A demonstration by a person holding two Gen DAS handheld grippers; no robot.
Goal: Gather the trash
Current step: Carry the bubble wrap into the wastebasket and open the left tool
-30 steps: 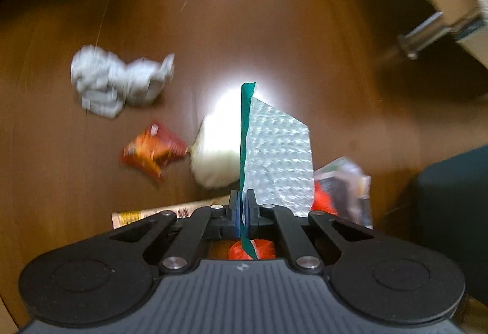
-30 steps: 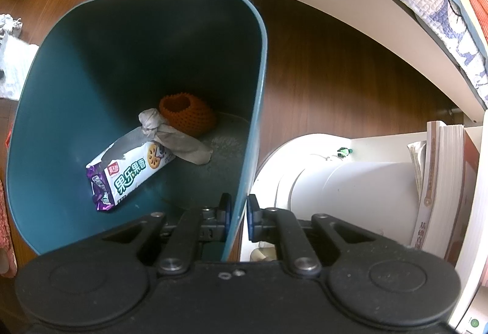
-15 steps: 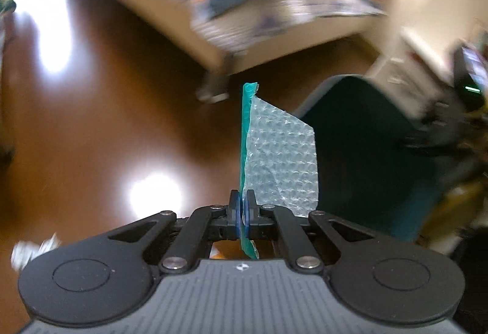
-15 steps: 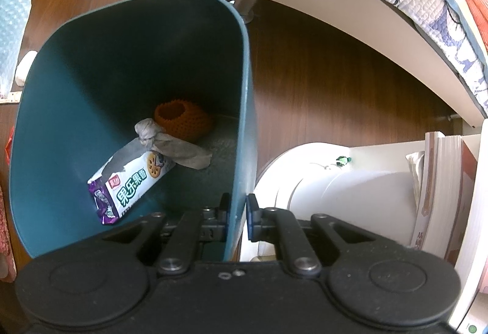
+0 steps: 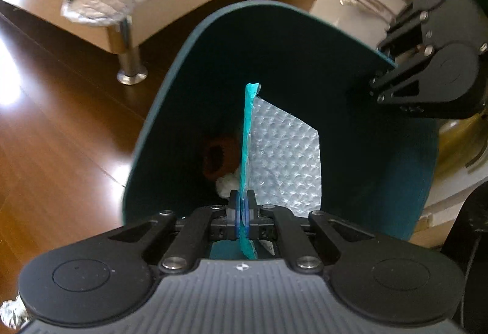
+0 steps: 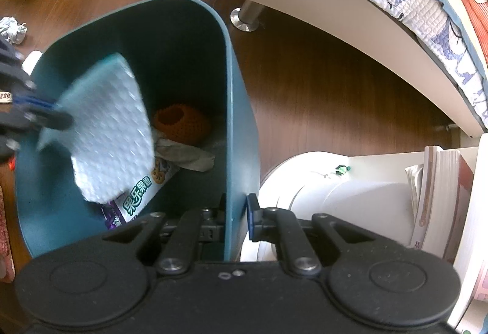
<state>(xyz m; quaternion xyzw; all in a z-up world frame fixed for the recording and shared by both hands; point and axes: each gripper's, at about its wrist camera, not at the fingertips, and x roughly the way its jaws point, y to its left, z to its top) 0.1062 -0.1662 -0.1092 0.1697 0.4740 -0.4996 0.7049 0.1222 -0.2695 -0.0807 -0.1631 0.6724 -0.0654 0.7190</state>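
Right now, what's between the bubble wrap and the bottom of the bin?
Trash: a cookie wrapper, a crumpled grey paper and an orange knitted thing, under the bubble wrap inside the bin. The right wrist view shows it.

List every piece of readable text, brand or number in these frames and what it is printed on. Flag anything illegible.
"果乐果香": large green characters on the white and purple snack packet lying inside the teal bin.
Small brand mark on the same packet: hidden behind the bubble-wrap mailer.
Spine print on the books at the right edge: too small to read.
Small emblem on the left gripper housing: a logo, no letters.
Nothing else legible.
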